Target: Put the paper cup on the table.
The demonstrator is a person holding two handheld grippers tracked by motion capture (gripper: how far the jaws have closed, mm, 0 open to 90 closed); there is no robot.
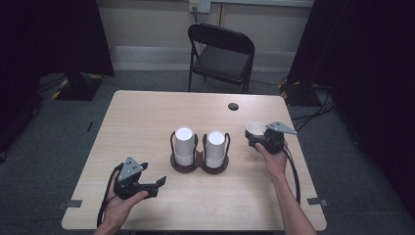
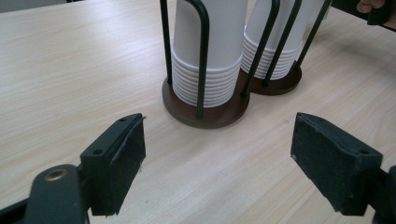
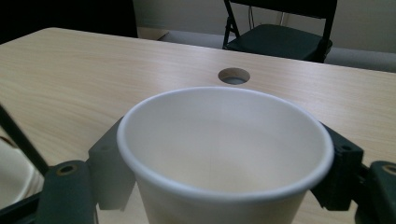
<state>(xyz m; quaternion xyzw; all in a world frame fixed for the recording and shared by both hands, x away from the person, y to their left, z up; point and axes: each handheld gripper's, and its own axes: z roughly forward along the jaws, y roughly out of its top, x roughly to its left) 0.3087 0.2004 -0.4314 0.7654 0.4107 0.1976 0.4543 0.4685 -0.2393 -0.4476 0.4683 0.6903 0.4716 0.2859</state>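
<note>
Holding a single white cup (image 3: 224, 154) upright between its jaws, my right gripper (image 1: 264, 137) stood near the table's right edge, well apart from the two stacks. In the right gripper view the pads sat against the cup's wall on both sides just under the rim, so I read it as a pinch, though the cup hid the contact faces and I could not swear the pads were pressing rather than merely touching. The cup's mouth faced up and it looked empty. Beyond it lay the cable hole (image 3: 234, 75) in the table (image 1: 147, 117), and farther off a black chair (image 1: 222, 54).

As I judged it, one cup had been separated from a stack and carried aside; whether it rested on the wood or hung just above I could not tell. Setting it down and letting go were left.

My left gripper (image 1: 147, 183) lay low at the near left with its jaws spread wide and nothing between them. Ahead of it stood the left holder (image 2: 205, 107) with its nested cups (image 2: 205, 51), and the right holder (image 2: 275, 81) just beside, their bases close together.
</note>
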